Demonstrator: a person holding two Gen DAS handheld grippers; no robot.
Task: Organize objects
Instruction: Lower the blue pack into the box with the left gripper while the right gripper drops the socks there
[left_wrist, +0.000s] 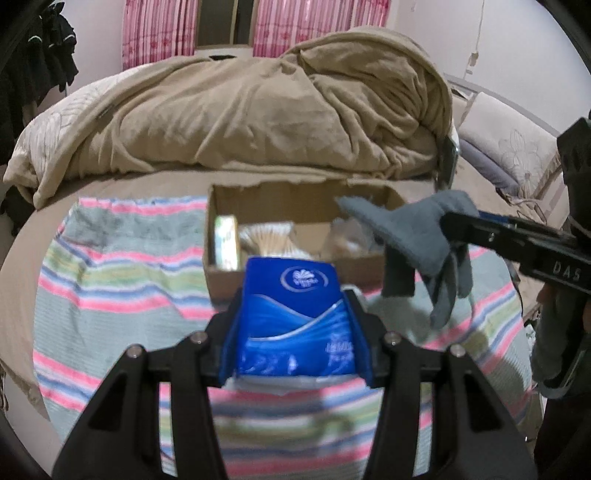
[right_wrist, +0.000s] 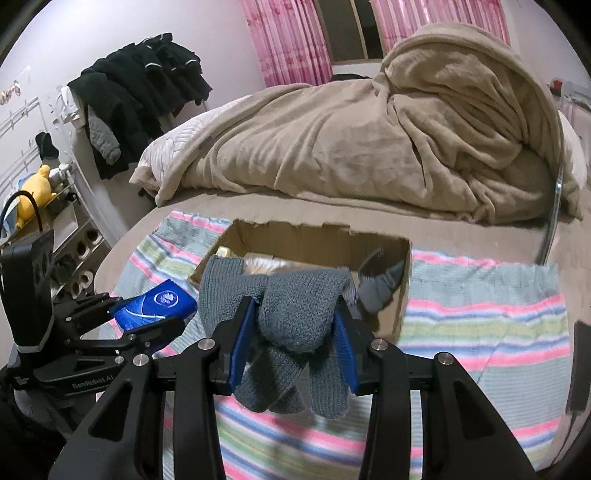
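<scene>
My left gripper (left_wrist: 291, 295) is shut on a blue tissue pack (left_wrist: 295, 317) and holds it above the striped towel (left_wrist: 122, 280), just short of an open cardboard box (left_wrist: 221, 206). My right gripper (right_wrist: 295, 314) is shut on a grey knitted glove (right_wrist: 295, 325) that hangs from the jaws in front of the box (right_wrist: 402, 295). In the left wrist view the glove (left_wrist: 417, 232) hangs over the box's right end. In the right wrist view the tissue pack (right_wrist: 155, 302) sits at the left. The box holds a green packet (left_wrist: 226, 240), cotton swabs (left_wrist: 266, 240) and a clear bag (left_wrist: 347, 240).
The box and towel (right_wrist: 487, 321) lie on a bed with a heaped beige blanket (left_wrist: 258, 107) behind. A dark object (right_wrist: 375, 266) lies in the box's right end. A rack with black clothes (right_wrist: 144, 96) and a shoe shelf (right_wrist: 70, 258) stand at the left. A dark flat thing (right_wrist: 580, 369) lies at the towel's right edge.
</scene>
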